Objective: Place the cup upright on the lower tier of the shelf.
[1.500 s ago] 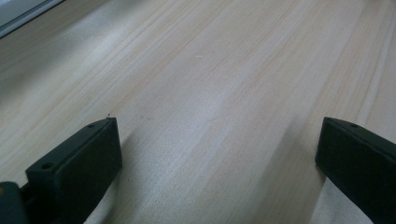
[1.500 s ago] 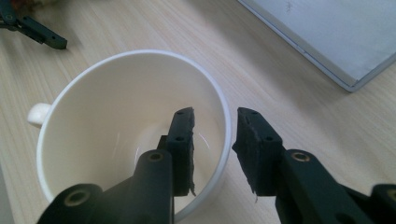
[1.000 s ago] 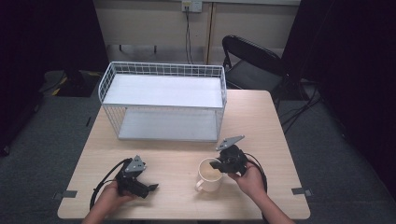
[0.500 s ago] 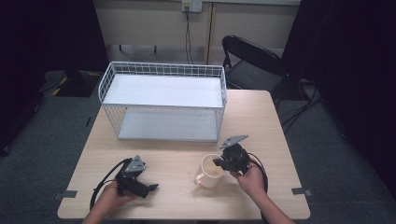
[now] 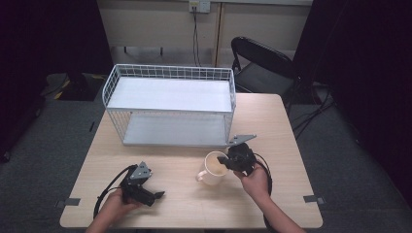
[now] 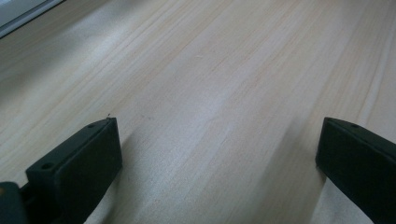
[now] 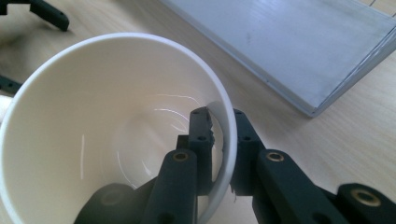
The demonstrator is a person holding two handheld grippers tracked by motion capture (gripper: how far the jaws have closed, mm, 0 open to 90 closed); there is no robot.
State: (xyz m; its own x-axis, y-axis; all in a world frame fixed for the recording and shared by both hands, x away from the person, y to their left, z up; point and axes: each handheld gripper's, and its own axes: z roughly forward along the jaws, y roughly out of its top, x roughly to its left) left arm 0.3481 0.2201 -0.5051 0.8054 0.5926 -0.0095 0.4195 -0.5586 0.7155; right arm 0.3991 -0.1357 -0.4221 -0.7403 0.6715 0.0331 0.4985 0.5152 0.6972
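Note:
A cream mug (image 5: 211, 170) with its handle to the left stands right of the table's middle. My right gripper (image 5: 225, 161) holds it by the right rim. In the right gripper view the mug (image 7: 93, 121) opens toward the camera, and my right gripper (image 7: 219, 123) is shut on its thin wall, one jaw inside and one outside. My left gripper (image 5: 154, 196) rests low near the front left of the table, held by a hand. In the left gripper view my left gripper (image 6: 217, 128) is open wide over bare wood, with nothing between its jaws.
A white wire rack (image 5: 170, 104) with two flat white shelves stands across the back half of the wooden table (image 5: 286, 126); its lower shelf (image 7: 299, 42) lies just beyond the mug. A black chair (image 5: 262, 63) stands behind the table. My left gripper (image 7: 46, 14) shows beyond the mug.
The right gripper and the mug have shifted slightly away from the front edge, toward the rack. The left gripper has stayed where it was.

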